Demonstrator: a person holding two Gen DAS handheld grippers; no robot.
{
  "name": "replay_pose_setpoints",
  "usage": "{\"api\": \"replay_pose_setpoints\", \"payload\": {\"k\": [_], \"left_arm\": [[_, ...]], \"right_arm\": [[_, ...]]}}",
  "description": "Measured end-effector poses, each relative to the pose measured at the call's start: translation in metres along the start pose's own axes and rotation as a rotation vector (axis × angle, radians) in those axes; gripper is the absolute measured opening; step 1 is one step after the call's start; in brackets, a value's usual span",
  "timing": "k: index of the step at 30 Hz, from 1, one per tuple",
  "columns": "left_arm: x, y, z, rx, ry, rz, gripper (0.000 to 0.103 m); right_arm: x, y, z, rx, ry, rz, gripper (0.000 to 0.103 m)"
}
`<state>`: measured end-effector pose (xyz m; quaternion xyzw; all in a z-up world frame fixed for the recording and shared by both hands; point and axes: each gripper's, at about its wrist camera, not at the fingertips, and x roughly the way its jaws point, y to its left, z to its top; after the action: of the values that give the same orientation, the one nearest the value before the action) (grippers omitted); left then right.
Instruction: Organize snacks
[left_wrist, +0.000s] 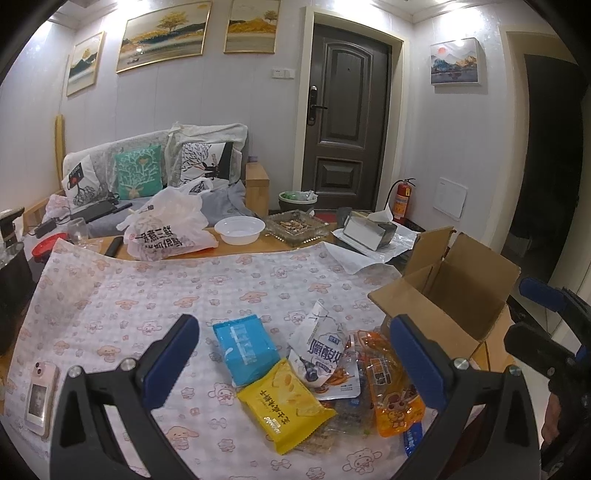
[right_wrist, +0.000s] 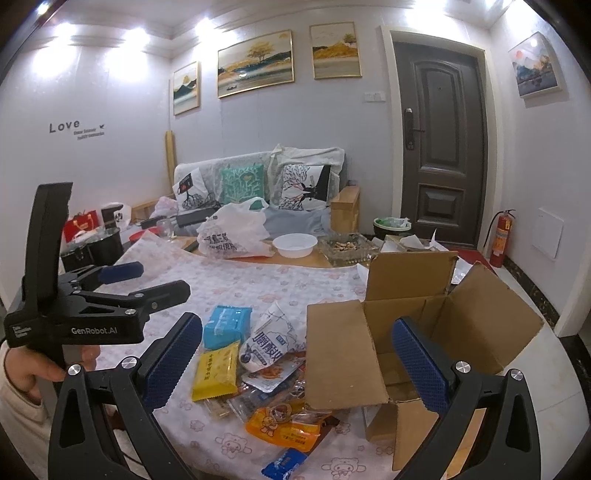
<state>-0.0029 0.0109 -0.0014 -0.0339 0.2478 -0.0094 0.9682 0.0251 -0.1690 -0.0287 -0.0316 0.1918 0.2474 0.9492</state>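
Left gripper (left_wrist: 295, 360): blue ridged pads spread apart above crinkly snack packets (left_wrist: 280, 402).
Right gripper (right_wrist: 297, 360): spread apart, empty, facing open cardboard box (right_wrist: 476, 321).

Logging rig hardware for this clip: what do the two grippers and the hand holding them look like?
Both grippers, left and right, have black frames with silver screws and blue textured fingers. The left one's body reads "GenRobot.AI" in white. A bare hand with a light sleeve holds it. No cables are visible.
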Motion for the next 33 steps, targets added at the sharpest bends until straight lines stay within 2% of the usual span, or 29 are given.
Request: {"api": "replay_pose_setpoints", "payload": {"k": [10, 25, 33], "left_arm": [[-0.003, 0.002, 0.000, -0.005, -0.003, 0.000, 0.102], [-0.006, 0.002, 0.000, -0.013, 0.000, 0.002, 0.102], [-0.004, 0.010, -0.001, -0.022, -0.005, -0.027, 0.102]], "right_arm": [[0.003, 0.004, 0.003, -0.022, 0.005, -0.037, 0.102], [0.006, 0.009, 0.002, -0.021, 0.016, -0.023, 0.102], [0.012, 0.015, -0.002, -0.023, 0.045, -0.055, 0.102]]}}
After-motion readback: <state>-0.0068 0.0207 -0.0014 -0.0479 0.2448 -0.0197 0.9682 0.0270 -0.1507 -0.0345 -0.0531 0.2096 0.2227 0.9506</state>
